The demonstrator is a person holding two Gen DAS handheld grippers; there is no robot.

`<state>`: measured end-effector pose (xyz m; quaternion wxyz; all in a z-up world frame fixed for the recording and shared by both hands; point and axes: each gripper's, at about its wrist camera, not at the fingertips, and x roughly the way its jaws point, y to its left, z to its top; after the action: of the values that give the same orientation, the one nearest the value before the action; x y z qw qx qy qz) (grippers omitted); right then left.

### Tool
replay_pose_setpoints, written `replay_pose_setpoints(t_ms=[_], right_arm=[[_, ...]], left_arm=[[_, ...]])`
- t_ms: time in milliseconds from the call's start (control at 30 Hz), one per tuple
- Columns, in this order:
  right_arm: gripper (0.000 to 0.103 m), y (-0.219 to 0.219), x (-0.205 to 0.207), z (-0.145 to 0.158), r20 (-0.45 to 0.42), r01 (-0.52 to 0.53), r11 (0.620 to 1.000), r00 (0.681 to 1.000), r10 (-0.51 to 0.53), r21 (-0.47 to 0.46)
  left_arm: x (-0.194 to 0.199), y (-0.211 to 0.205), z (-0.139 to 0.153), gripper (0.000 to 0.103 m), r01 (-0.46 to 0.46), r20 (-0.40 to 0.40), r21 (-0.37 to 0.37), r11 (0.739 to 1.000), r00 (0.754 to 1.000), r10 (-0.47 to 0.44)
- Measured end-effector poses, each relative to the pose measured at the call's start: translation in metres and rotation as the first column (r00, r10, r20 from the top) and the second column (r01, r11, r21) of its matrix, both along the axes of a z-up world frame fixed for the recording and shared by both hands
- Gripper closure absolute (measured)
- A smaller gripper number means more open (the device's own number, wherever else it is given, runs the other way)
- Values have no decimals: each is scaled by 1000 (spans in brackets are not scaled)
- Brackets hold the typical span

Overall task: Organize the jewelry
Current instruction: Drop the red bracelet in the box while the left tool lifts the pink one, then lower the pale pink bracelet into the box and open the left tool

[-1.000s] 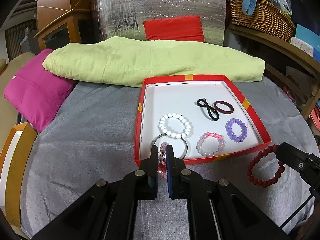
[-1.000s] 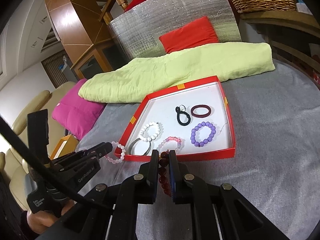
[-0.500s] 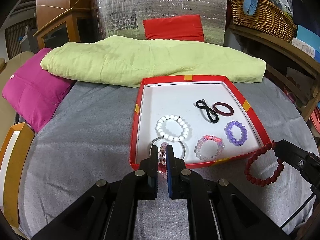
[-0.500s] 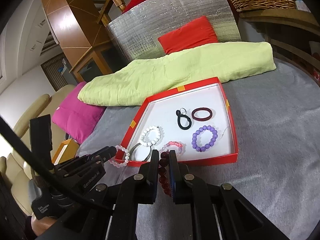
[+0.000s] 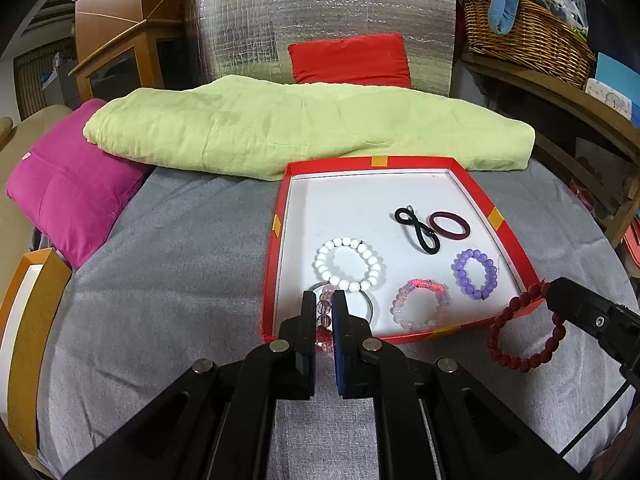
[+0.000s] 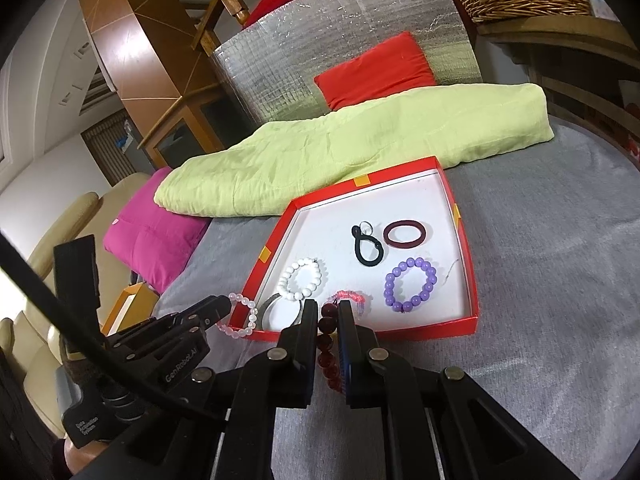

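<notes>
Left gripper (image 5: 323, 312) clenched on a pale pink bead bracelet (image 5: 322, 314), low centre of the left wrist view, bracelet hanging over the near left edge of the red tray (image 5: 280, 216); in the right wrist view the same bracelet (image 6: 244, 318) shows at lower left, looping from the left gripper (image 6: 224, 305) against the tray's near left corner. Right gripper (image 6: 329, 322) clenched on a dark red bead bracelet (image 6: 326, 344), bottom centre of the right wrist view, just in front of the tray's near wall (image 6: 400, 330); in the left wrist view that bracelet (image 5: 516, 344) hangs at lower right off the right gripper (image 5: 554, 292), over the tray's near right corner and the grey cloth (image 5: 160, 280). Inside the tray on its white floor: white bead bracelet (image 5: 349, 265) centre, overlapping a thin metal bangle (image 5: 370, 306) near the front wall, pink and clear bead bracelet (image 5: 420, 304) to its right, purple bead bracelet (image 5: 476, 274) further right, black hair tie (image 5: 418, 230) twisted in a figure eight and dark red ring bangle (image 5: 449, 226) just beside it toward the back. Behind the tray a folded light green blanket (image 5: 300, 128), magenta cushion (image 5: 68, 184) at left, red cushion (image 5: 348, 58) against silver foil board (image 5: 320, 16), wicker basket (image 5: 528, 40) upper right
</notes>
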<state>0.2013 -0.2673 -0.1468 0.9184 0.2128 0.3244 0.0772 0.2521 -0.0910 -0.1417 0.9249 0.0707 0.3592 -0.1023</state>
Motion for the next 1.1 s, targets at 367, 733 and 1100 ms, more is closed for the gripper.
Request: replay_pose_setpoints(t_ms=[367,733,1100], right_arm=[[93,-7,21,15,36,23,1000,999,-24,20],[93,-34,84,43,70,54,994,996,-61,92],[93,-67,160,24,8,106,973,994,-109,205]], left_arm=[[2,-6,1,95,9,7,9,1000,1000,-9],[27,-14,24,95,27,23,-19,999,999,-26],[118,-31,40,95,32,7,-65,997,999,-31]])
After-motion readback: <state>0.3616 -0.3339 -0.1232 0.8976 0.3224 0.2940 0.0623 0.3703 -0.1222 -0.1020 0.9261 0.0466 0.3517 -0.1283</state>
